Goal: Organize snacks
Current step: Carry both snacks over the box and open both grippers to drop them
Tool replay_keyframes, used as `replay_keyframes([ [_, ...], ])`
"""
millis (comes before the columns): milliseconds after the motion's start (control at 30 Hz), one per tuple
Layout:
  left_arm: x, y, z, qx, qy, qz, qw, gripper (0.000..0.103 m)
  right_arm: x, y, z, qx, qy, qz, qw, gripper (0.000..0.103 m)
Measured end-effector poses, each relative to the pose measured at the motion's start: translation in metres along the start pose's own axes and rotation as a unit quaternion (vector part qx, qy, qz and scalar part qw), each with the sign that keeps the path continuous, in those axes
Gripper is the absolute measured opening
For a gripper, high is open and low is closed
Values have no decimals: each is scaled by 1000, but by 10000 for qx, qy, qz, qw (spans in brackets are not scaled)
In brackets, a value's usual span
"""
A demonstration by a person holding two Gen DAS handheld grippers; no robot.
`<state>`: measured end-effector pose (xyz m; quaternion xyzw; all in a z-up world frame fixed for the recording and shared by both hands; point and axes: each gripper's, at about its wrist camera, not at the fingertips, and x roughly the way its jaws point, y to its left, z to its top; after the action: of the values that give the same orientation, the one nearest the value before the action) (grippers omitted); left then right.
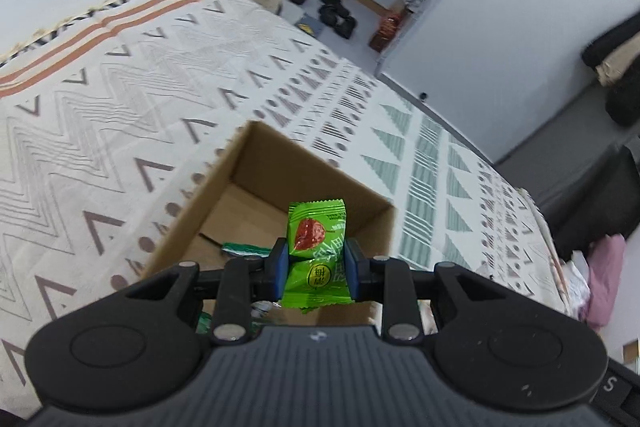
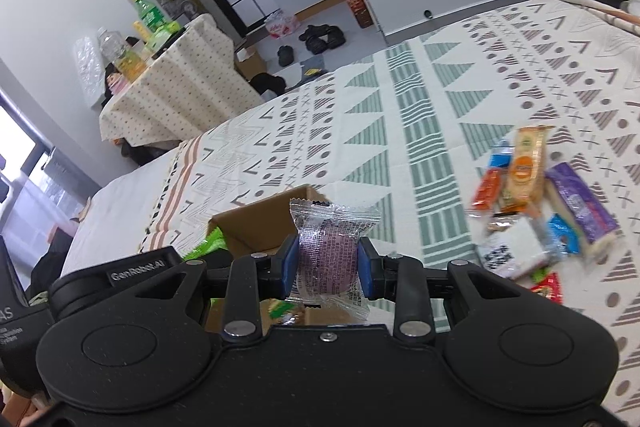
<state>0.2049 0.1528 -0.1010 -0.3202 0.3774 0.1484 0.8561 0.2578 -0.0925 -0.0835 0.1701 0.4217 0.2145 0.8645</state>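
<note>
My left gripper (image 1: 316, 269) is shut on a green candy packet (image 1: 316, 235) with a red fruit picture, held over an open cardboard box (image 1: 240, 155) on the patterned cloth. A green-and-white packet (image 1: 246, 249) lies inside the box. My right gripper (image 2: 329, 263) is shut on a clear-wrapped purple snack (image 2: 328, 247), above and just right of the same box (image 2: 260, 227). The left gripper's body (image 2: 132, 273) shows at the left of the right wrist view, with a bit of green wrapper (image 2: 210, 243) beside it.
A pile of loose snacks (image 2: 532, 203) lies on the cloth (image 2: 420, 115) to the right. A second table with bottles (image 2: 148, 27) stands at the back left. Shoes and bags (image 2: 320, 39) lie on the floor beyond the table edge.
</note>
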Motion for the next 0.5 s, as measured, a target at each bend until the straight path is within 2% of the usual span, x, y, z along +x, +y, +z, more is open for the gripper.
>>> replay_keyframes([
  [267,16,14,2,-146,64,350,9993,28,29,24,1,-131,140,119,9997,31],
  [500,22,15,4,-219,74,365,9991,34,50,37,6,-200,213,129,9995,31],
])
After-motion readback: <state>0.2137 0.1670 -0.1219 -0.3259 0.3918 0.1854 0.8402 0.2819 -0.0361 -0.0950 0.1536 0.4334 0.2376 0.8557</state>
